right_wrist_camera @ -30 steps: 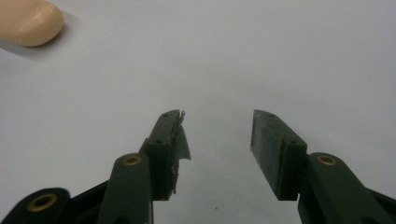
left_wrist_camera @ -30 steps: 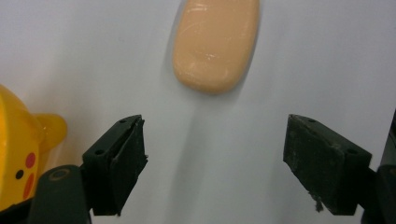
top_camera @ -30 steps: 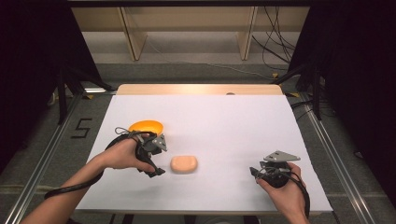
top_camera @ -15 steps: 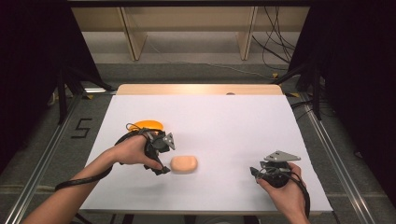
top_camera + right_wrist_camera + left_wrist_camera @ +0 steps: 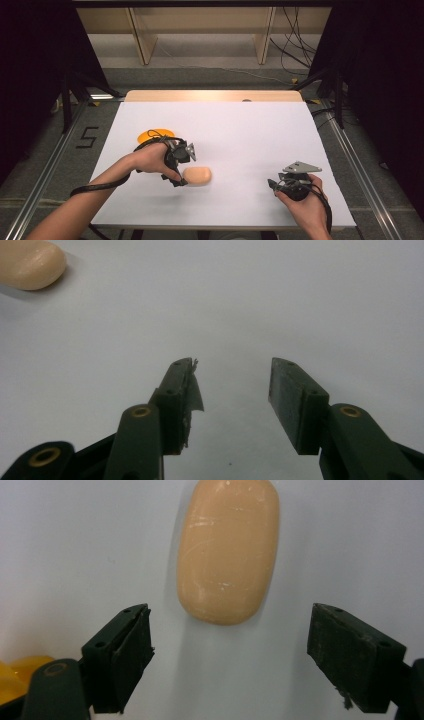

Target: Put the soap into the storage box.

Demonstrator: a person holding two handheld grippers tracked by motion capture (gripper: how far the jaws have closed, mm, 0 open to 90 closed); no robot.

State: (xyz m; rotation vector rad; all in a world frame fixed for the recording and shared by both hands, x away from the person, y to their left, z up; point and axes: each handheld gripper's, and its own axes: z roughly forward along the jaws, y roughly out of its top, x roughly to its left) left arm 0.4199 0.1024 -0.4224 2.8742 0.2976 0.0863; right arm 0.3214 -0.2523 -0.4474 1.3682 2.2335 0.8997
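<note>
A peach oval bar, like soap, lies flat on the white table. My left gripper is right beside its left end, jaws wide open, with the bar's near end just ahead of the gap between them. A yellow-orange dish sits behind the left hand, partly hidden by it. Near the table's front right my right gripper is open over bare white surface, nothing between its jaws.
The white sheet covers the table, with a wooden strip along its far edge. Metal rails run along both sides on the grey floor. Cables and shelving legs stand beyond the far edge.
My left gripper has moved right and slightly nearer, closing in on the peach bar and uncovering more of the yellow dish. The right gripper has stayed put.
</note>
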